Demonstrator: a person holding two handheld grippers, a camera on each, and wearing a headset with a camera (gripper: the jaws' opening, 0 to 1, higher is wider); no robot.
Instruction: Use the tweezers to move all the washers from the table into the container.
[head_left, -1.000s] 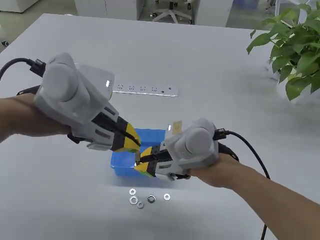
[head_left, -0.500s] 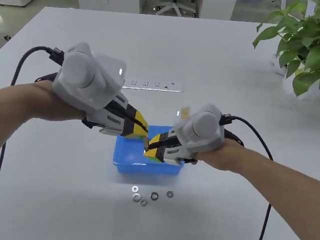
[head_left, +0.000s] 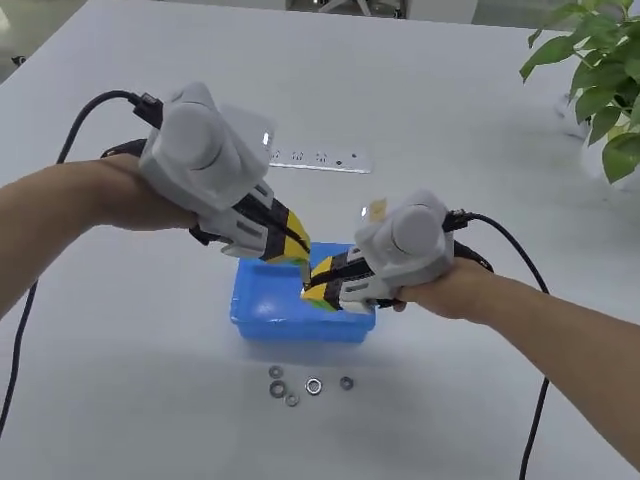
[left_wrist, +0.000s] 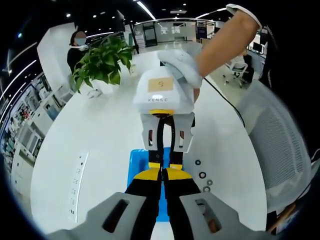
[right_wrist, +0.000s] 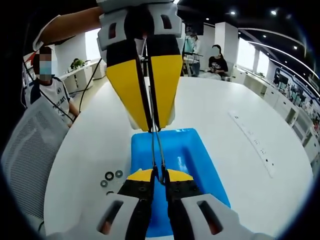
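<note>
My left claw (head_left: 298, 256) is clenched on the tweezers (right_wrist: 155, 147), its yellow tips angled down and to the right. The tweezers run as two thin dark legs from those tips to my right claw (head_left: 316, 286), which is likewise clenched on their other end. The two claws meet almost tip to tip above the blue container (head_left: 262, 318), which sits on the white surface (head_left: 120, 380). Five washers (head_left: 312, 386) lie in a loose cluster on the surface, near the container's front wall but apart from it. A power strip (head_left: 318, 158) lies beyond the container. A potted plant (head_left: 600, 70) stands at far right.
</note>
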